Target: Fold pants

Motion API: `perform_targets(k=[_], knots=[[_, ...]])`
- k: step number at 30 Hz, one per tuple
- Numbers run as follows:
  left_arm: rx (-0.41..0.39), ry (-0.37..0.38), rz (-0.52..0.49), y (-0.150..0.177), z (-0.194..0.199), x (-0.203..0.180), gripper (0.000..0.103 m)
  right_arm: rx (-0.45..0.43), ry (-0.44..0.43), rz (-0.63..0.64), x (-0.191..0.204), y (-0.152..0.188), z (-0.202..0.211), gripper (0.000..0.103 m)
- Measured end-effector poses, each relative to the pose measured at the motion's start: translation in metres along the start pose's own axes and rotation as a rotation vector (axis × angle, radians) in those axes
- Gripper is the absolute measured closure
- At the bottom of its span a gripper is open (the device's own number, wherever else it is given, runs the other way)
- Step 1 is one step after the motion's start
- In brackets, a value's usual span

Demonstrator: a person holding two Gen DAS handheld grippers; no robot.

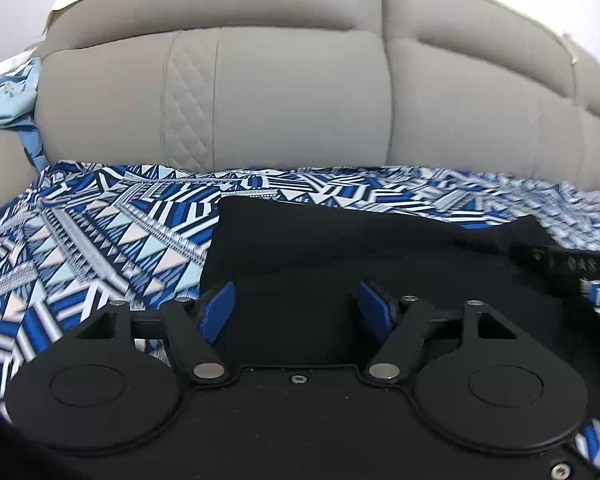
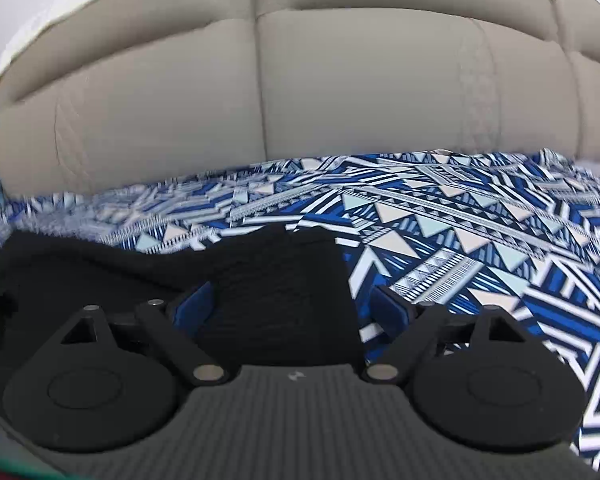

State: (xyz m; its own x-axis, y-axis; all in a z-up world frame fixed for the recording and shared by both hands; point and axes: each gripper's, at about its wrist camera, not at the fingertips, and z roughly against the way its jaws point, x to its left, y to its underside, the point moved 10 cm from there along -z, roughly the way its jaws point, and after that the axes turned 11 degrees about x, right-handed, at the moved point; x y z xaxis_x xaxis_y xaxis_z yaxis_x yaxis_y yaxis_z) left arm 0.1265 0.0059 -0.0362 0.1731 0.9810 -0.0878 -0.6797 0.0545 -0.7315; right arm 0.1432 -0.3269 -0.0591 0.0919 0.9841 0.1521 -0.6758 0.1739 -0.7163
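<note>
Left gripper (image 1: 296,306) fingers spread over black pants (image 1: 340,248); nothing pinched. Right gripper (image 2: 290,306) likewise spread over pants' right end. Patterned blue sheet (image 2: 480,240) underneath, beige headboard (image 1: 284,92) far.

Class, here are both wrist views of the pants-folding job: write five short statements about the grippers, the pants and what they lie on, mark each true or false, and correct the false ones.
1. The pants are black. True.
2. They lie on a plain white sheet. False: the cover under them has a blue and white geometric pattern.
3. The left gripper is open. True.
4. The right gripper is shut on the pants. False: its fingers stand apart, with black fabric between them.
5. A beige padded headboard rises behind the cover. True.
</note>
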Motion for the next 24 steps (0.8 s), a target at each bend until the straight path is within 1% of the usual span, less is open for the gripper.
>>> perform_targets(k=[2, 3, 5, 7, 8, 10, 11, 13, 14, 16, 18, 19, 22, 24], knots=[[-0.017, 0.020, 0.000, 0.014, 0.020, -0.001, 0.036, -0.031, -0.035, -0.023, -0.001, -0.001, 0.016, 0.010], [-0.022, 0.024, -0.005, 0.021, 0.029, -0.002, 0.036, -0.049, -0.043, -0.017, 0.000, -0.002, 0.025, 0.009], [-0.024, 0.034, -0.019, 0.038, 0.043, -0.008, 0.038, -0.084, -0.045, 0.007, 0.003, 0.000, 0.042, 0.004], [-0.008, 0.047, -0.038, 0.055, 0.051, -0.015, 0.041, -0.109, -0.041, 0.039, 0.007, 0.007, 0.057, 0.000], [0.013, 0.053, -0.051, 0.064, 0.052, -0.019, 0.041, -0.110, -0.033, 0.053, 0.009, 0.010, 0.062, 0.000], [0.062, 0.057, -0.068, 0.082, 0.051, -0.025, 0.043, -0.089, -0.014, 0.094, 0.013, 0.018, 0.064, 0.000], [0.068, 0.052, -0.080, 0.090, 0.051, -0.028, 0.043, -0.075, -0.003, 0.115, 0.014, 0.022, 0.062, 0.000], [0.055, 0.027, -0.120, 0.098, 0.056, -0.035, 0.043, -0.037, 0.030, 0.156, 0.014, 0.031, 0.057, 0.000], [0.062, 0.027, -0.130, 0.100, 0.058, -0.038, 0.043, -0.006, 0.044, 0.169, 0.012, 0.036, 0.053, 0.000], [0.074, 0.044, -0.132, 0.104, 0.062, -0.042, 0.043, 0.088, 0.063, 0.177, 0.004, 0.050, 0.041, 0.000], [0.088, 0.062, -0.137, 0.109, 0.067, -0.043, 0.043, 0.117, 0.001, 0.104, -0.006, 0.055, 0.038, 0.000], [0.093, 0.066, -0.139, 0.111, 0.069, -0.043, 0.043, 0.123, -0.014, 0.091, -0.009, 0.054, 0.039, 0.000], [0.110, 0.094, -0.125, 0.109, 0.077, -0.041, 0.042, 0.127, -0.015, 0.120, -0.011, 0.053, 0.041, 0.000], [0.105, 0.121, -0.099, 0.099, 0.082, -0.037, 0.041, 0.138, -0.054, 0.110, -0.011, 0.052, 0.044, 0.000]])
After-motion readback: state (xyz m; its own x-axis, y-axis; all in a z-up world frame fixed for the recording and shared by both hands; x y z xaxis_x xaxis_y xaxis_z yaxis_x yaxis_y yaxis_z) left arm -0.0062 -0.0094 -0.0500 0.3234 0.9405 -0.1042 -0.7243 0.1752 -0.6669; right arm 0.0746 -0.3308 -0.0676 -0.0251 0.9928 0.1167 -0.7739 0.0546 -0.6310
